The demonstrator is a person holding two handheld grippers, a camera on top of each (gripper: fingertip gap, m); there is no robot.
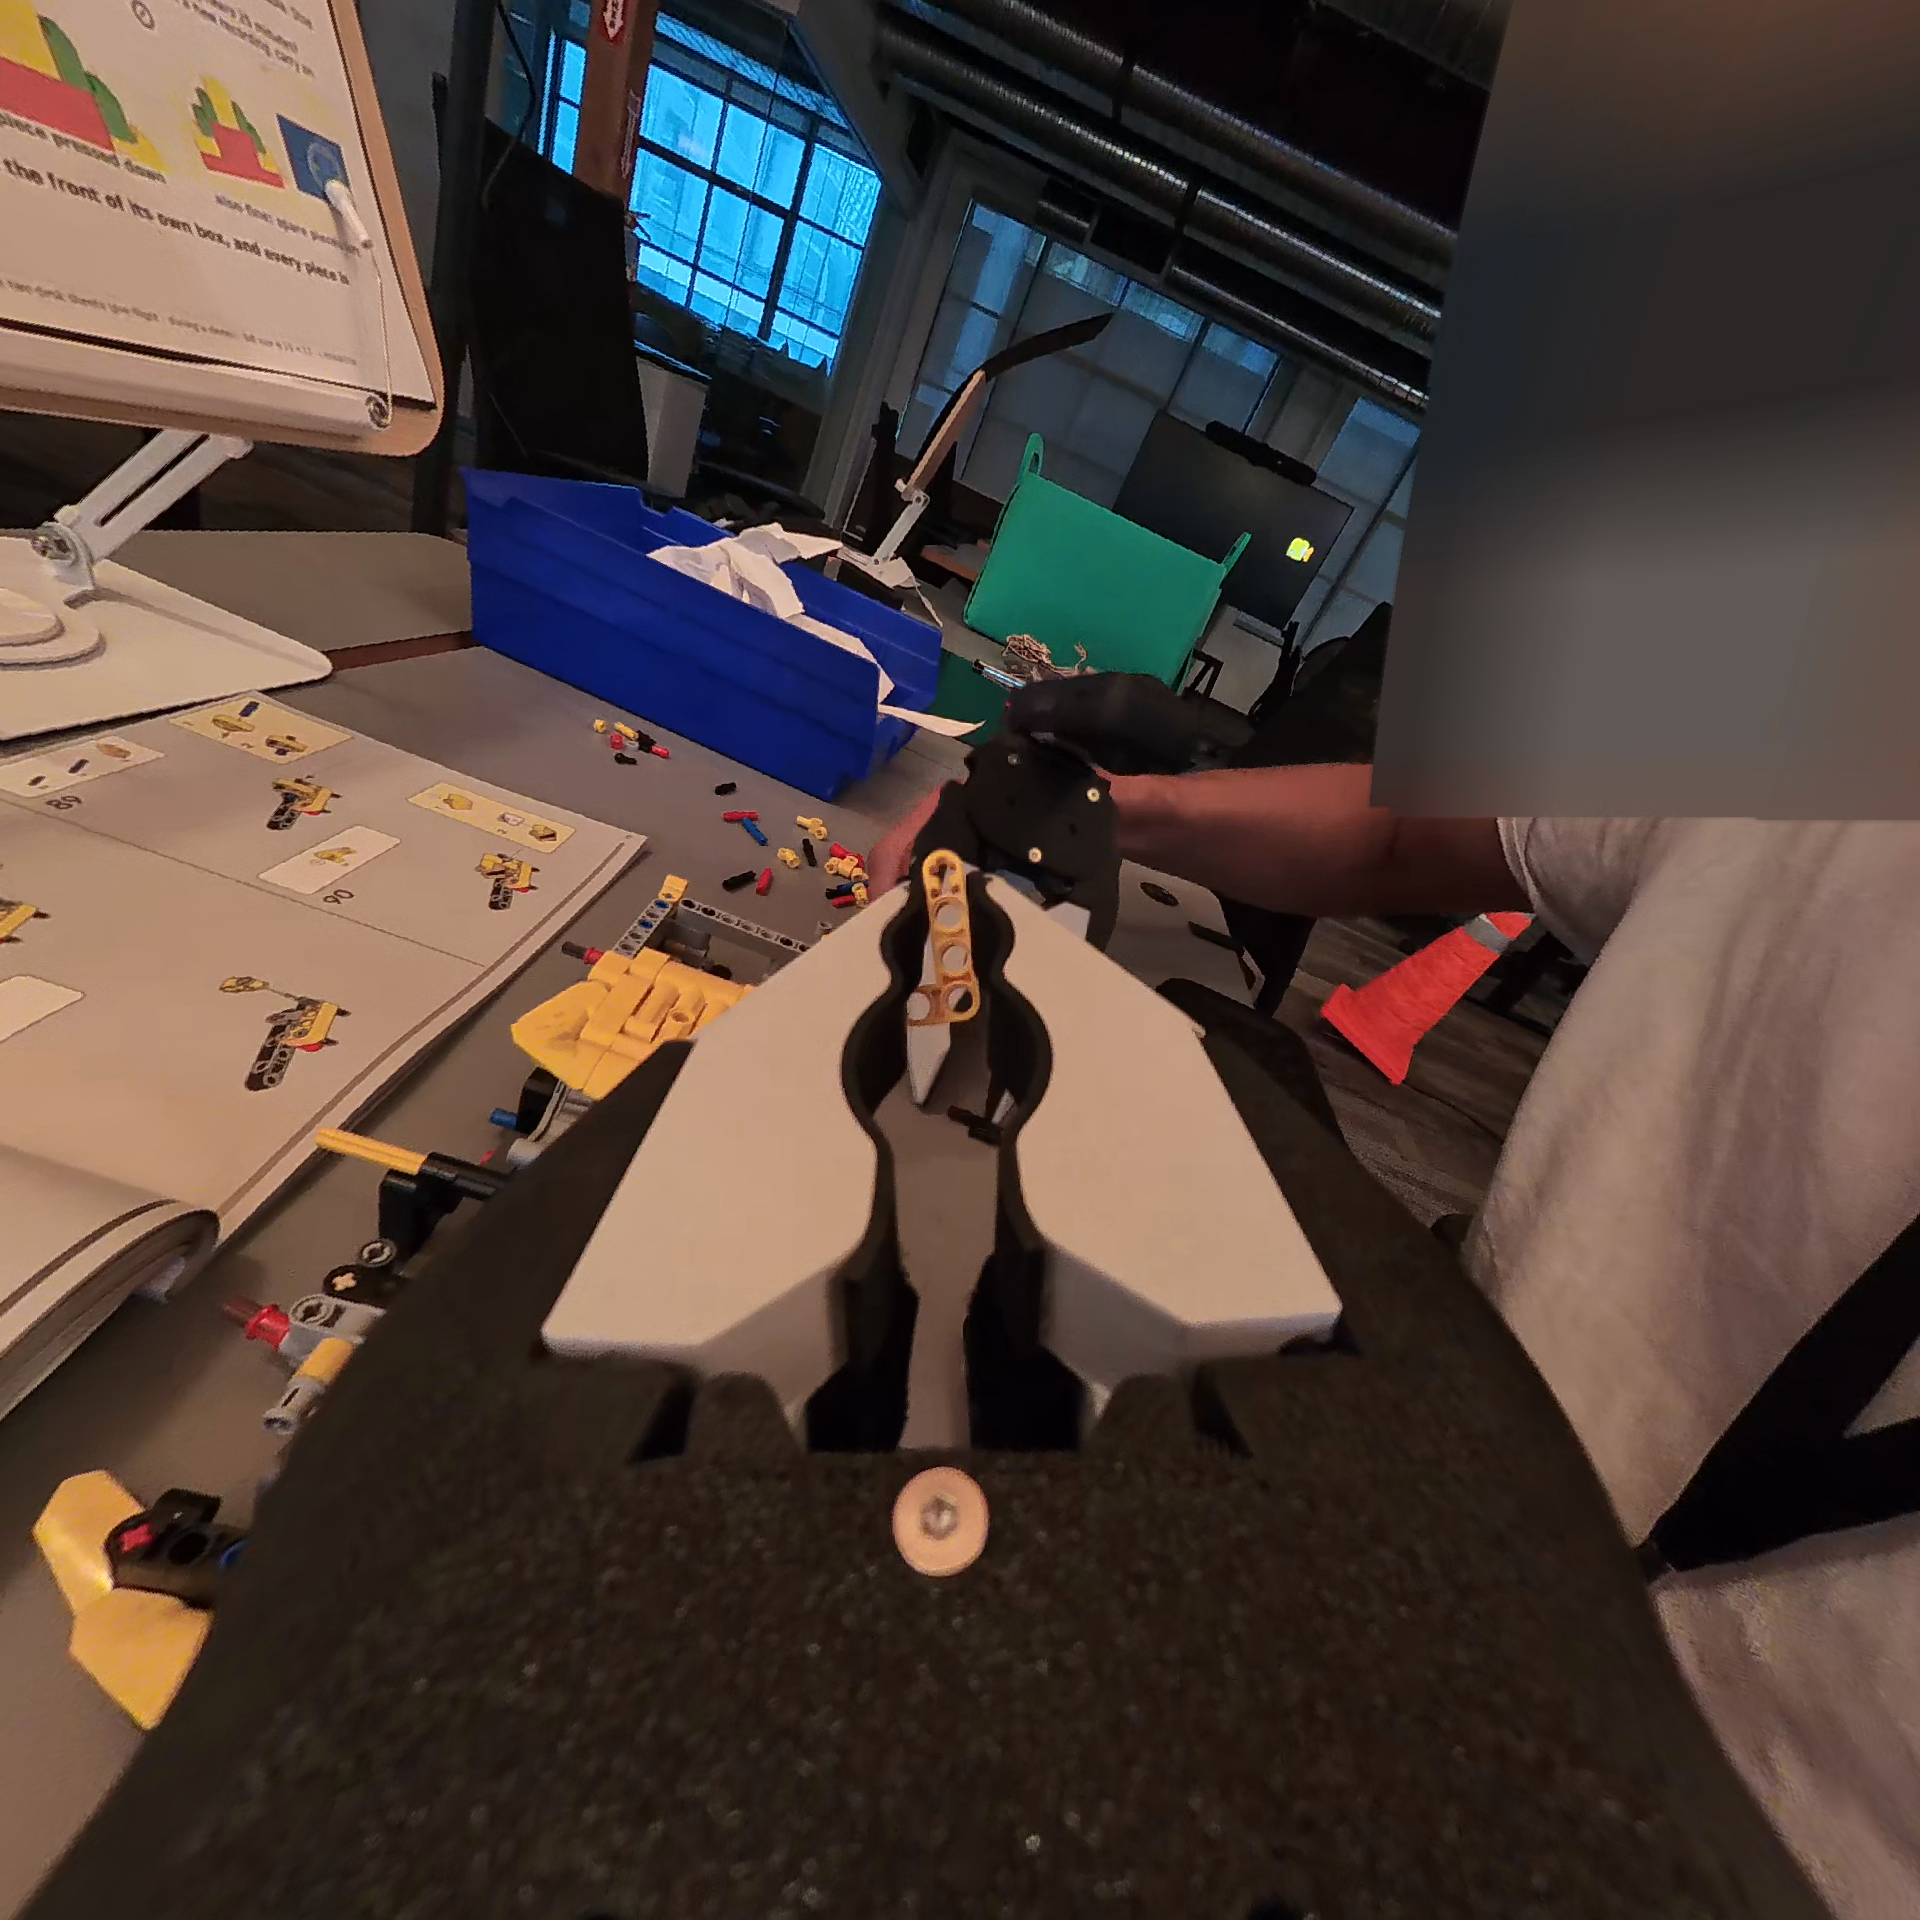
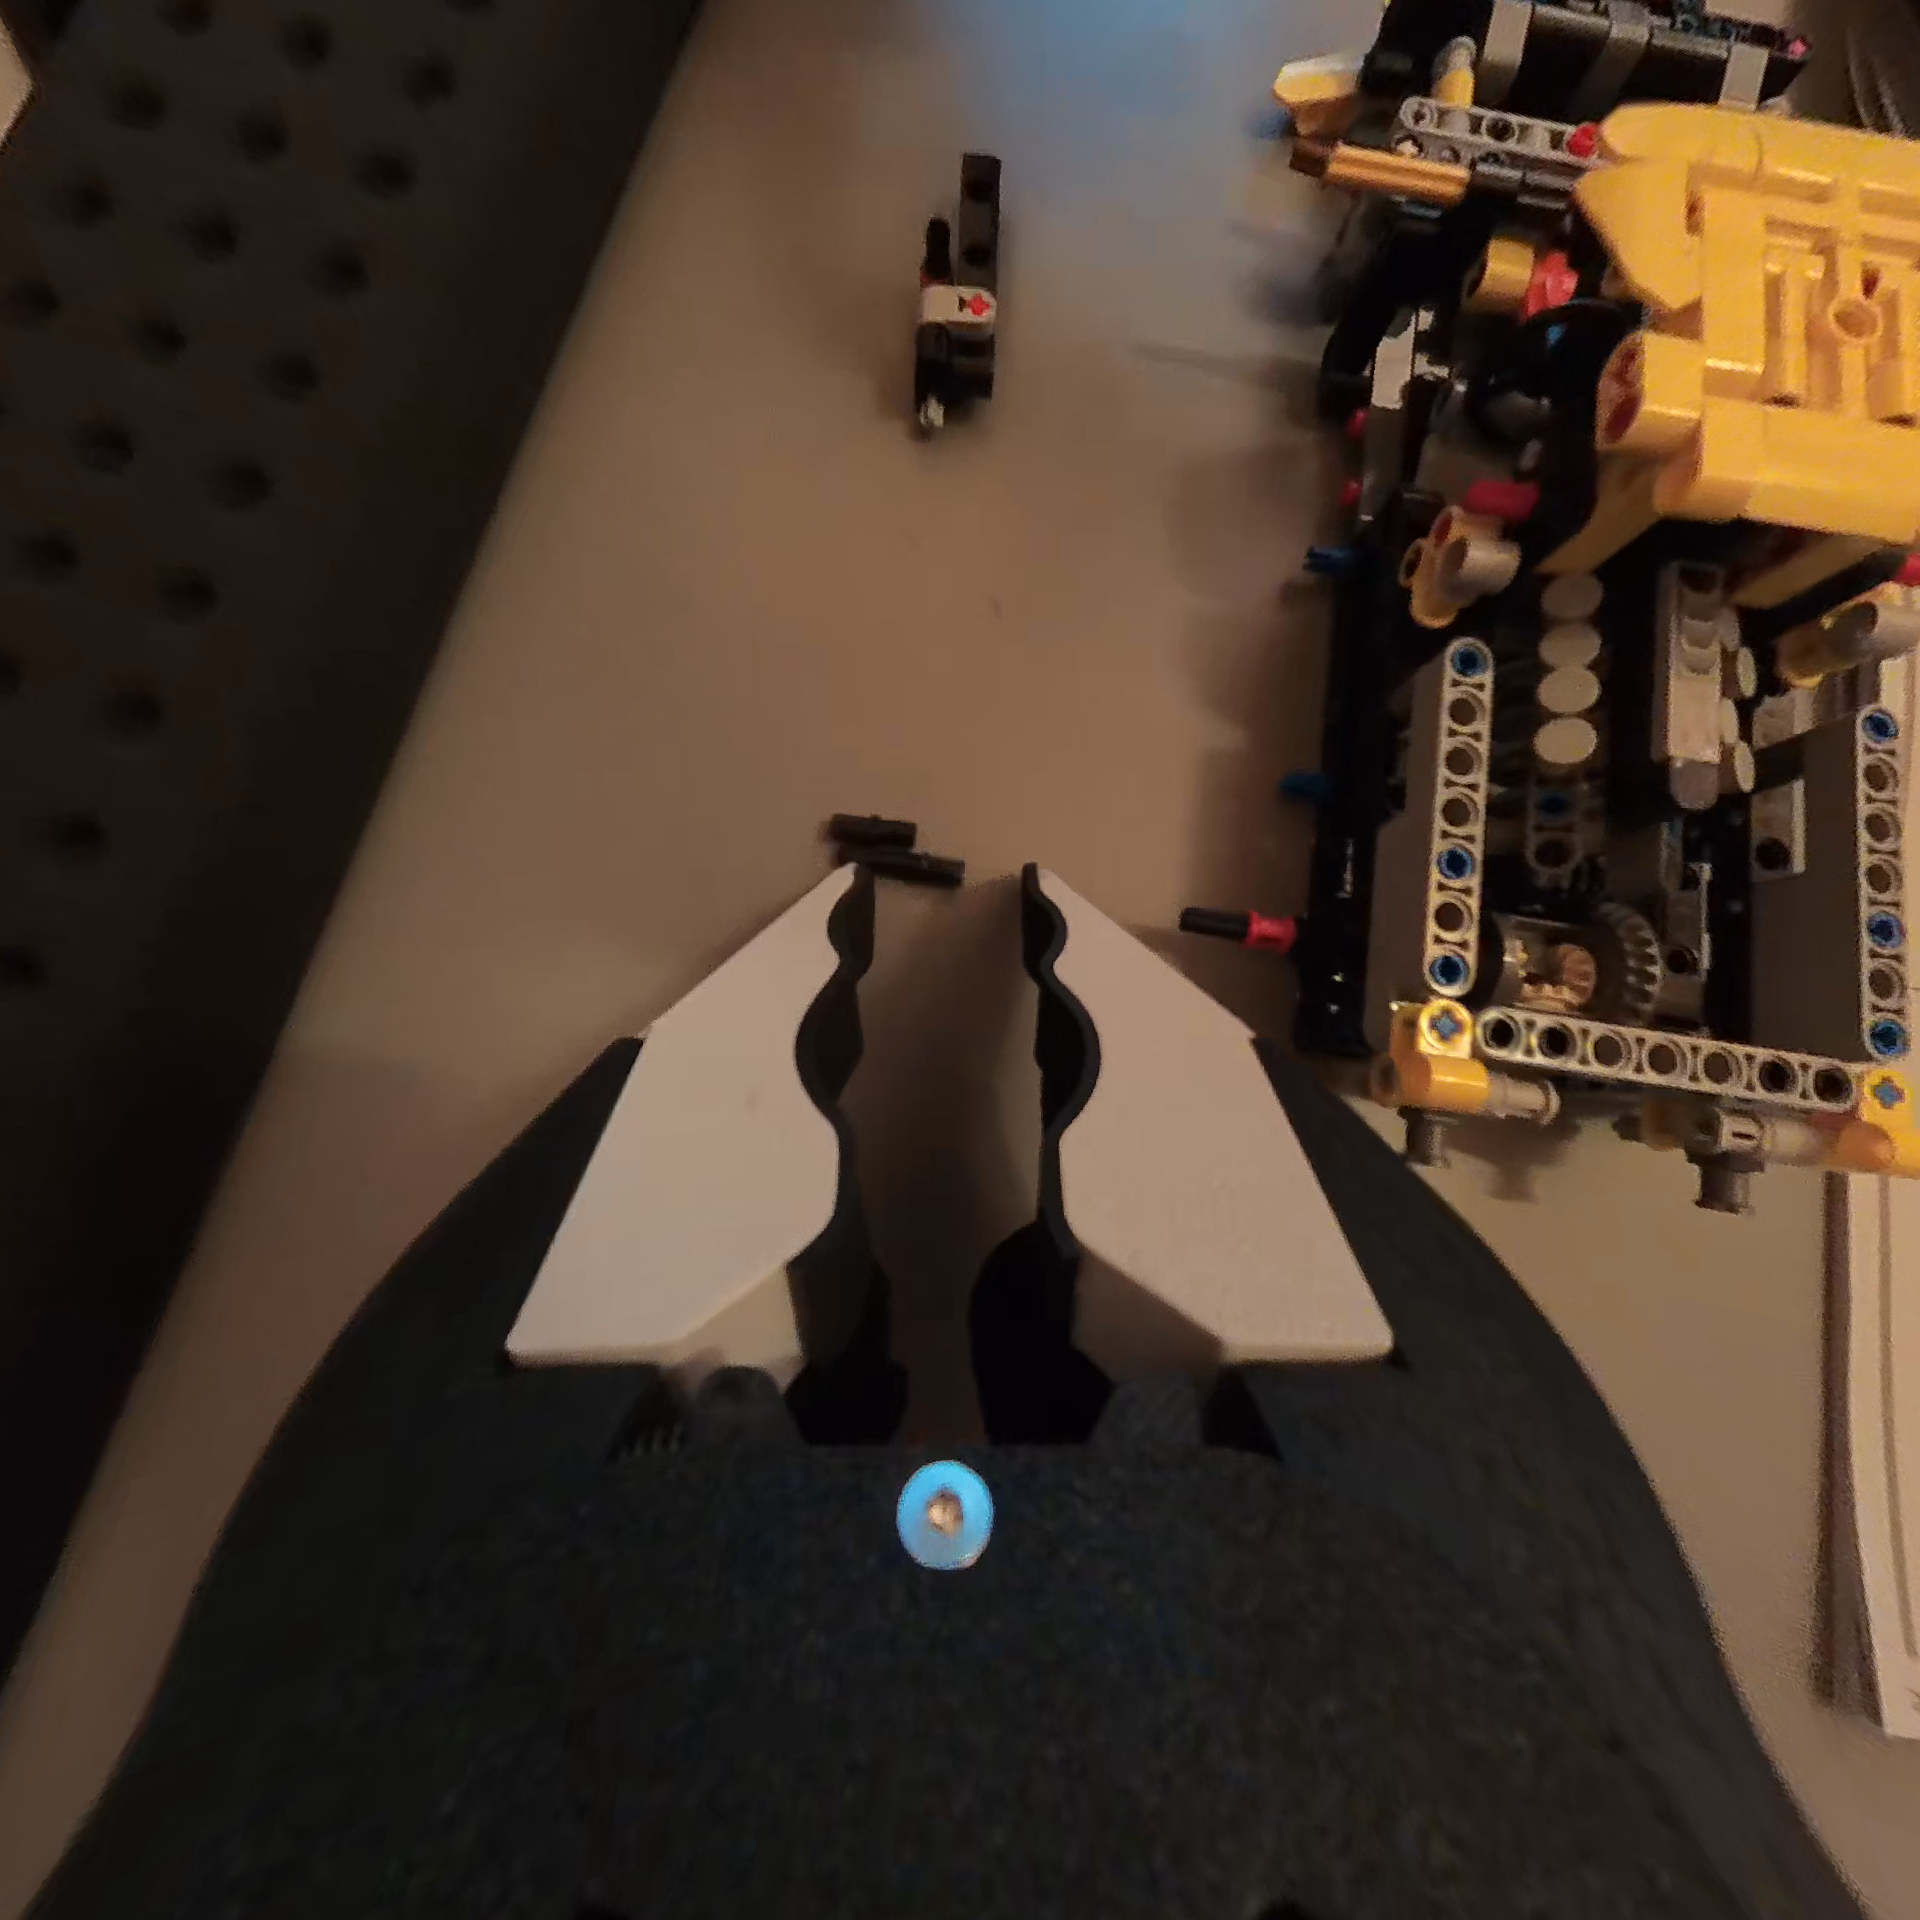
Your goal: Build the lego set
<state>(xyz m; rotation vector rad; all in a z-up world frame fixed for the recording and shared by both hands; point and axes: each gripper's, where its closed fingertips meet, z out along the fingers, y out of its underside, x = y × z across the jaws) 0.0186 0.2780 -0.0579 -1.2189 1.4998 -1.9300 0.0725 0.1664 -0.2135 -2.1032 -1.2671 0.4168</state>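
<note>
My left gripper is shut on a small yellow L-shaped beam with holes, held upright above the table. The yellow, grey and black lego vehicle lies on the table to its left. In the right wrist view my right gripper is open and empty, pointing down at the table, its tips just short of two small black pins. The vehicle lies to the right of it. A small black sub-assembly lies farther ahead. The right gripper also shows beyond the beam in the left wrist view.
An open instruction booklet lies at left, with loose pins and parts around it. A blue bin with crumpled paper and a stand with a printed sheet are behind. A dark perforated board borders the table. The left gripper's tips are roughly 20 cm from the right gripper's.
</note>
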